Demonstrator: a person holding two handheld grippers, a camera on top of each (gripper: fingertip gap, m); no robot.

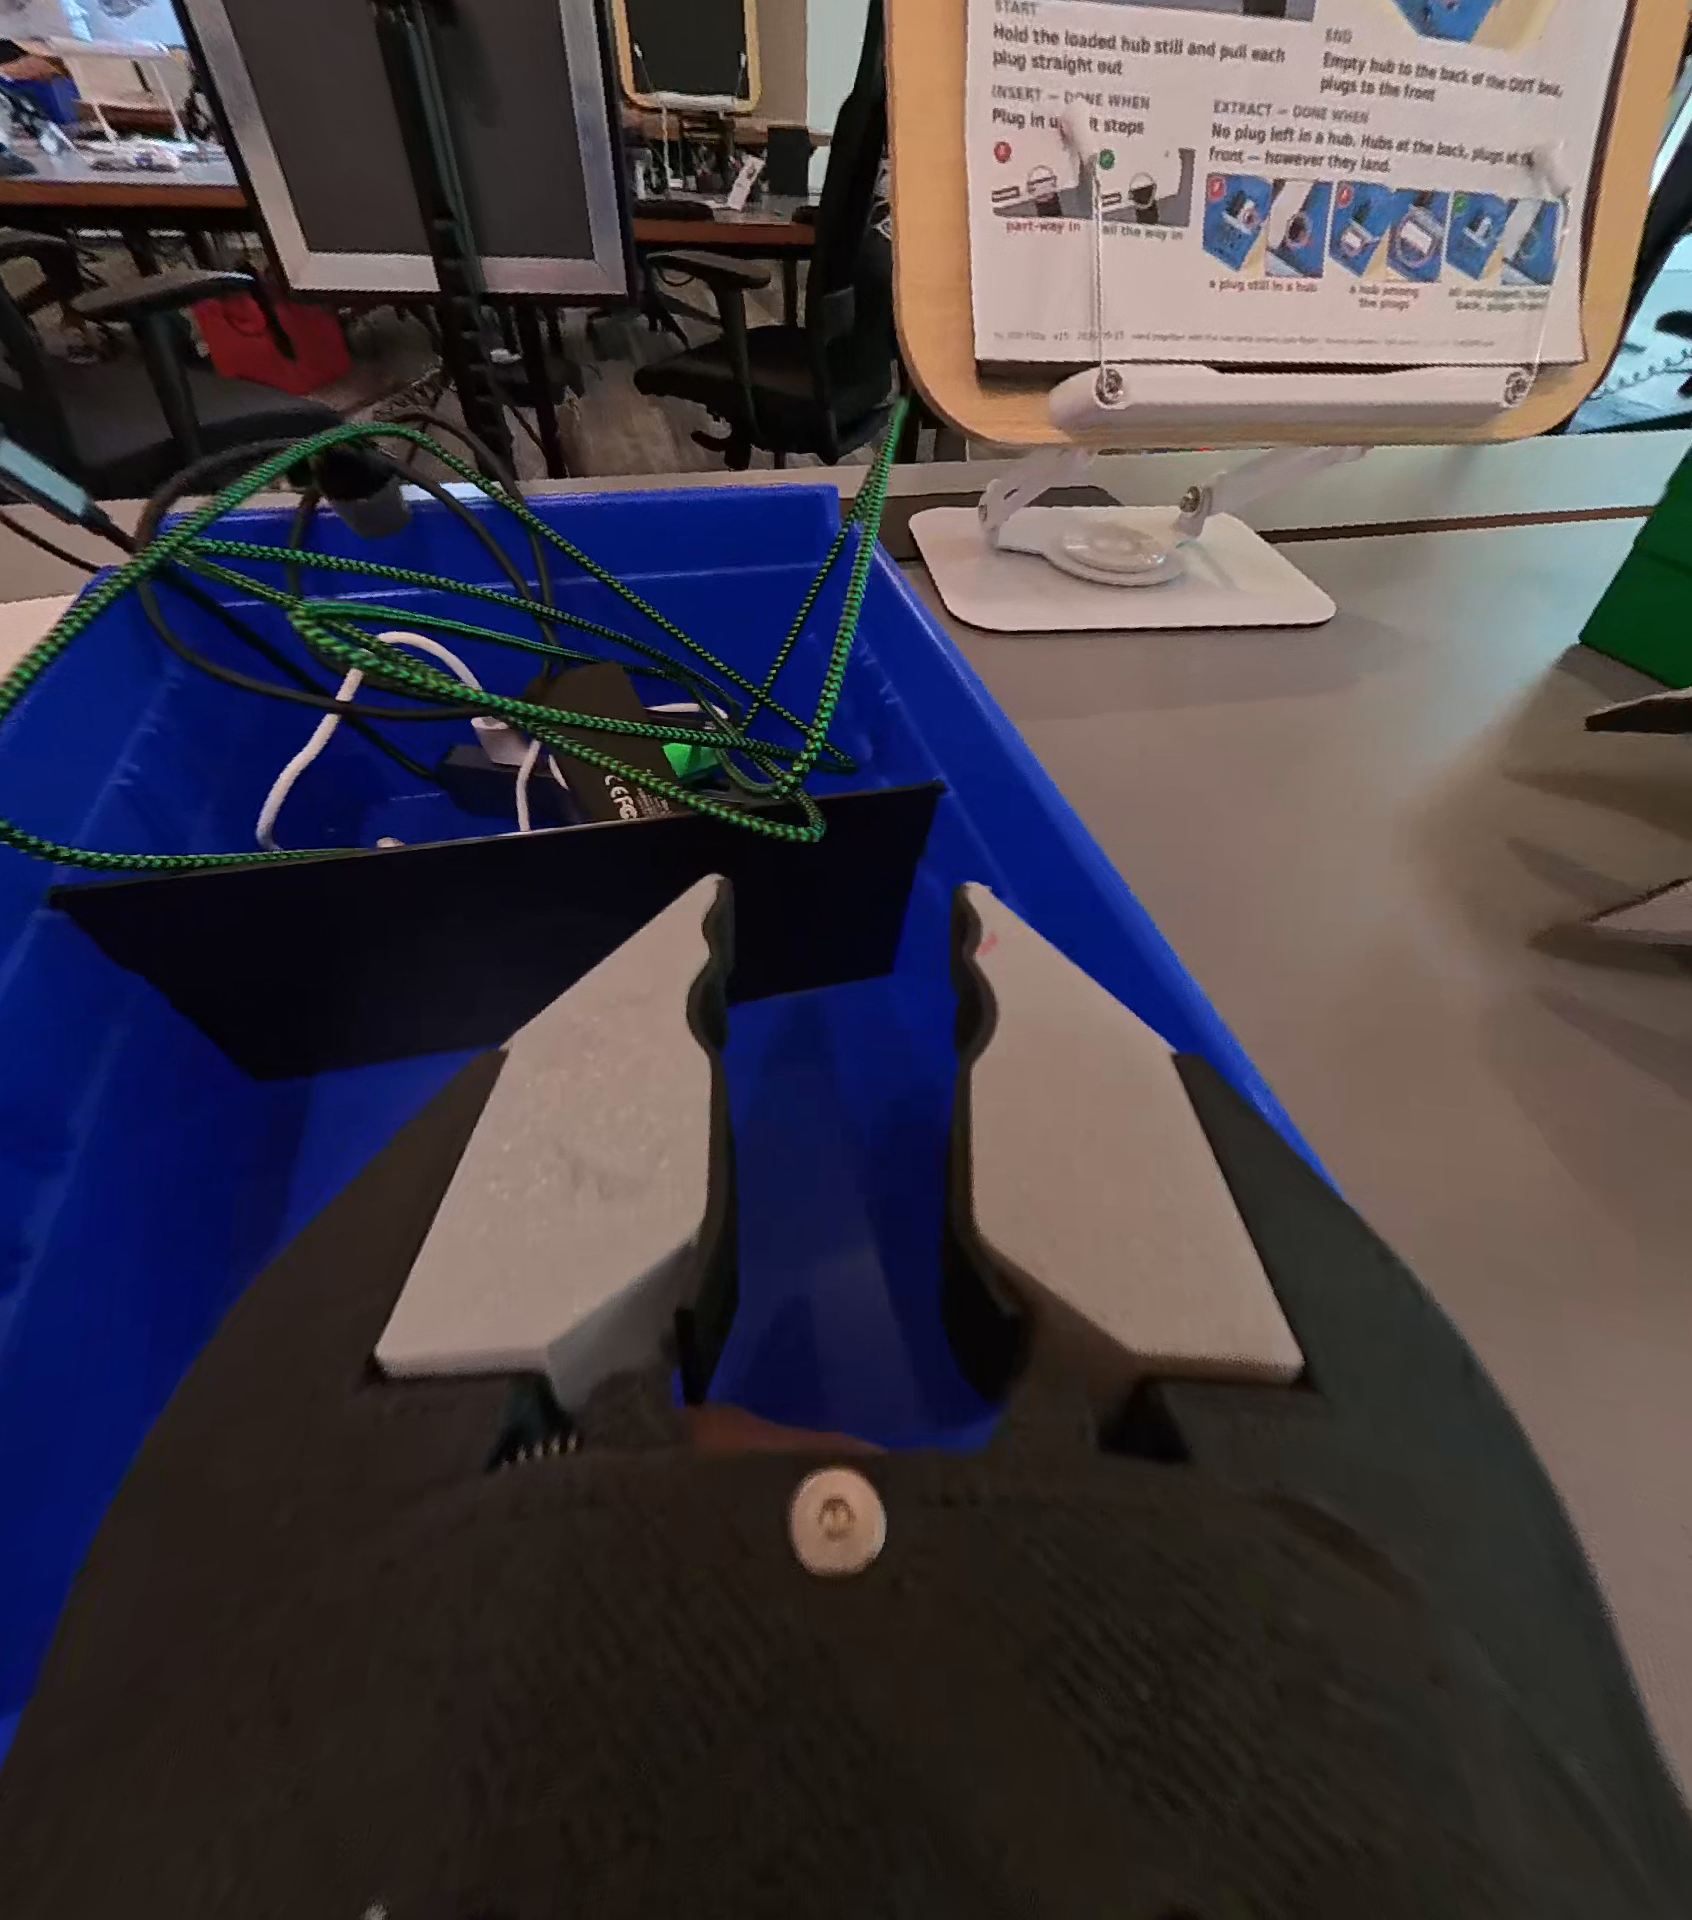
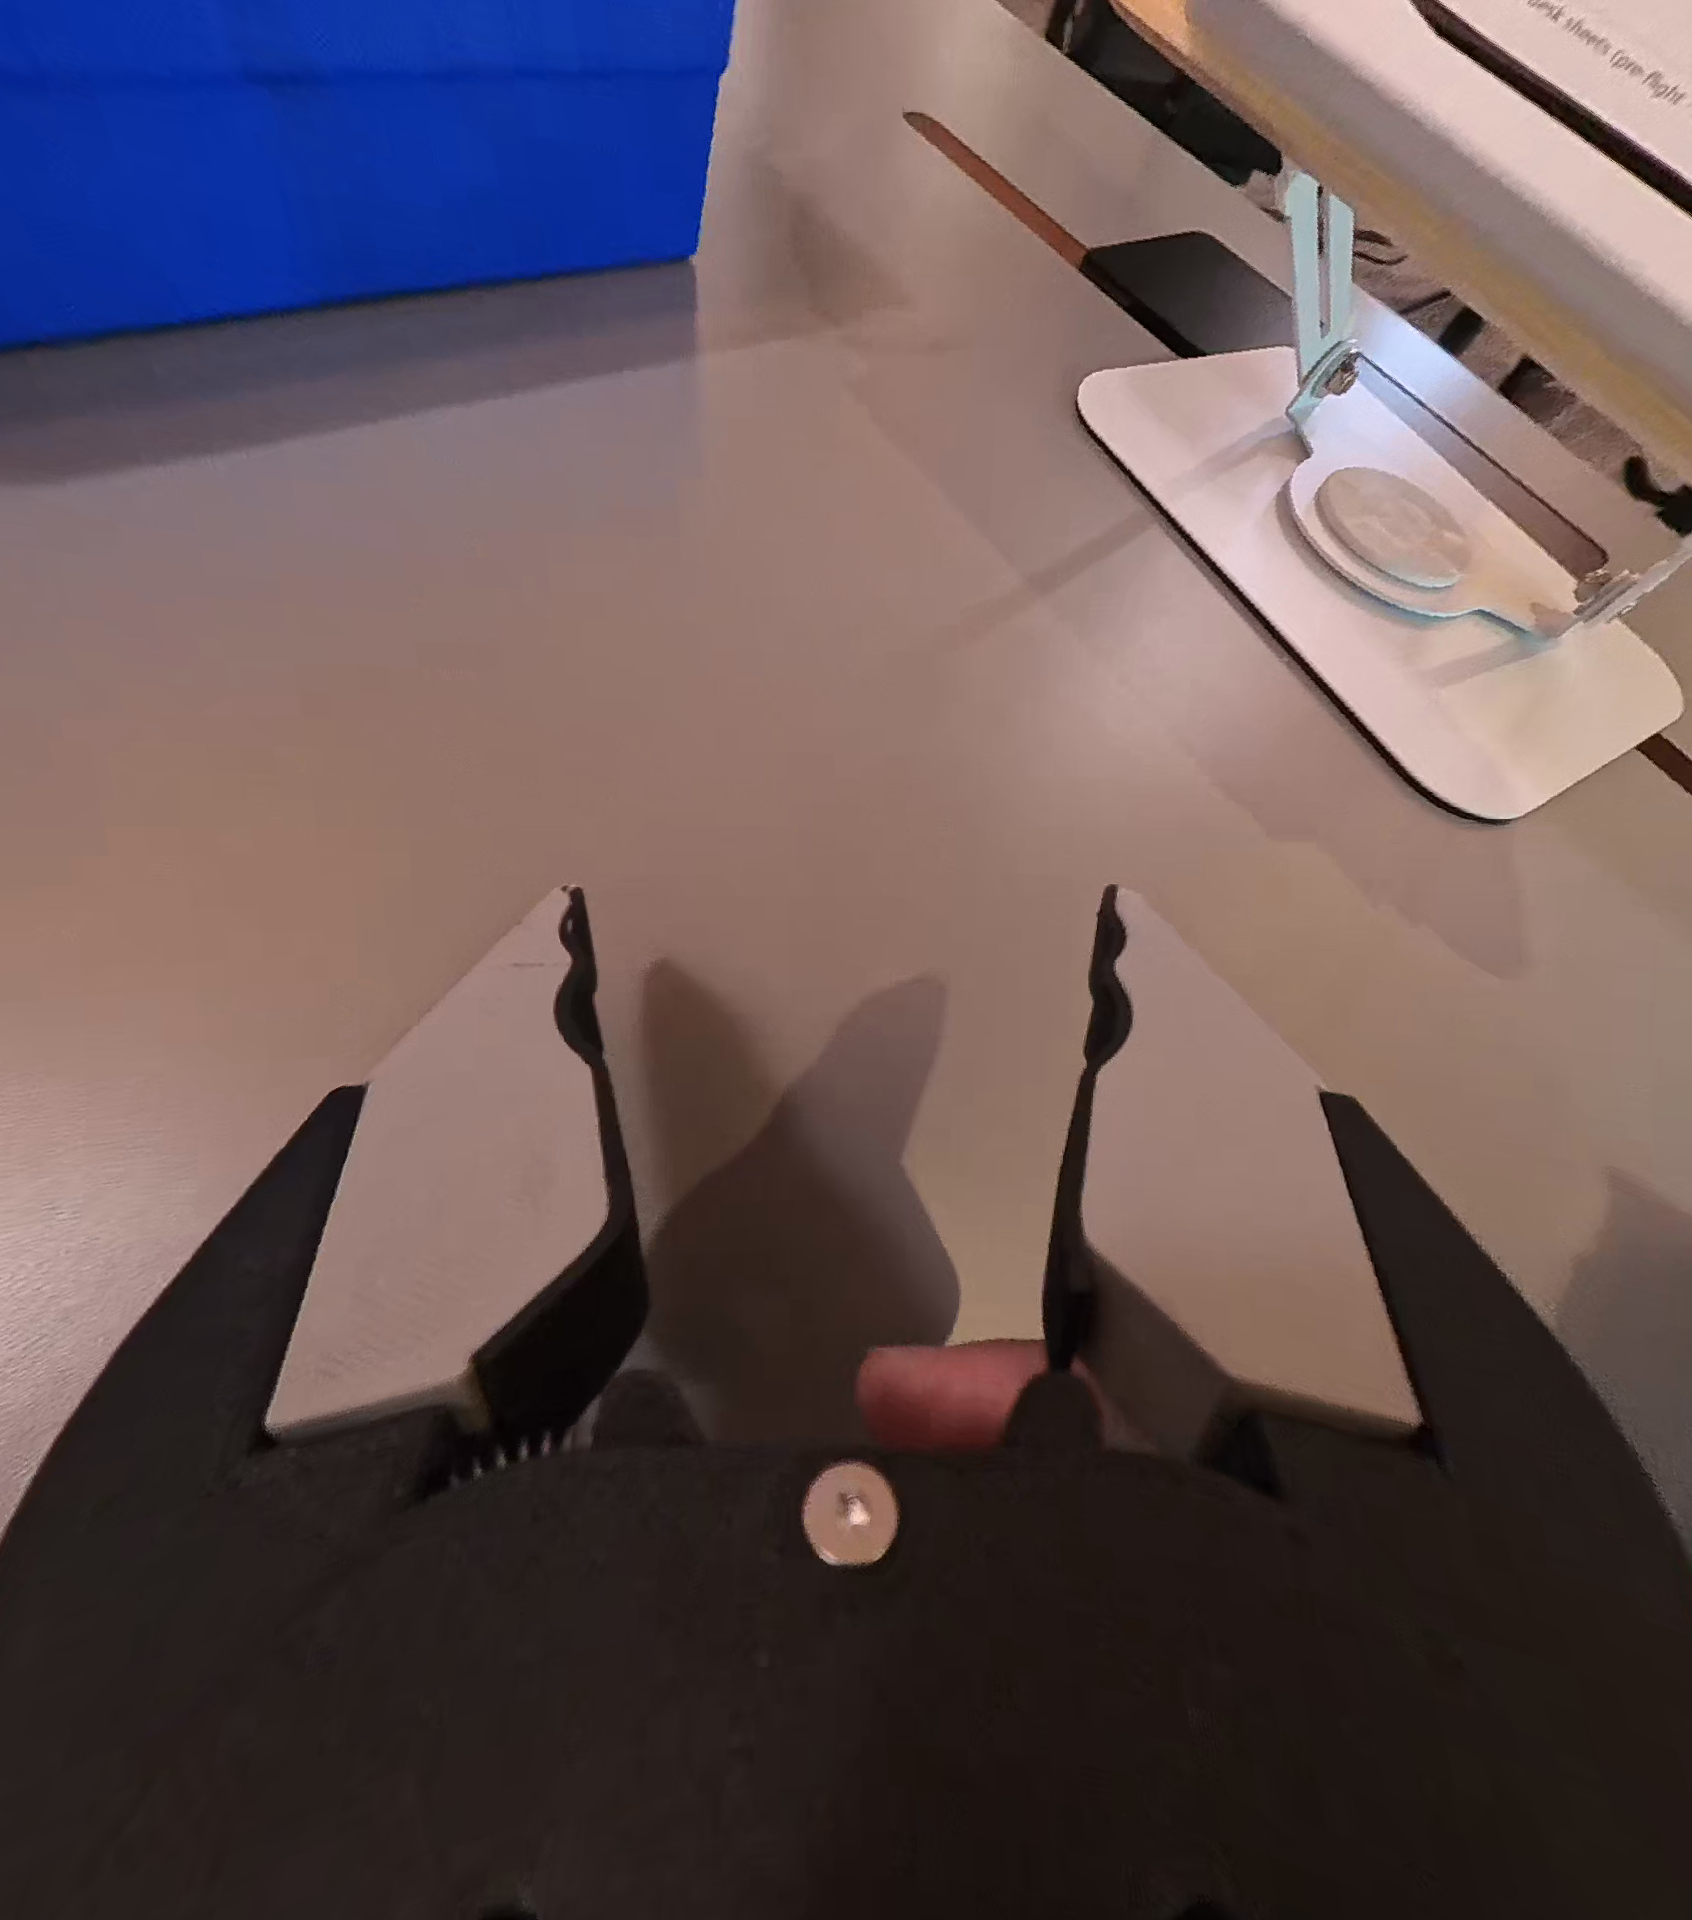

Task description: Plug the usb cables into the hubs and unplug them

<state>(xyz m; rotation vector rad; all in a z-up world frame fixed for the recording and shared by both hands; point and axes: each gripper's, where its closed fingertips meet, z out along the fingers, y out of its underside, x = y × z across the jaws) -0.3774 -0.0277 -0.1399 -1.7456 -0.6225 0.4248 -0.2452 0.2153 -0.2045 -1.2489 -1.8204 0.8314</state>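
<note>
Fingers of the left gripper (image 1: 837, 904) are held apart and empty above the front compartment of a blue bin (image 1: 925, 644), short of its black divider (image 1: 468, 935). Behind the divider, a black hub (image 1: 613, 758) is seen under tangled green braided cable (image 1: 229, 582) and white cable (image 1: 302, 769). The right gripper (image 2: 837, 909) is likewise spread wide and empty over the bare grey table (image 2: 613, 623), near a white stand (image 2: 1393, 644). The hub is best approached over the divider and lifted clear of the loops before any plug is pulled straight.
</note>
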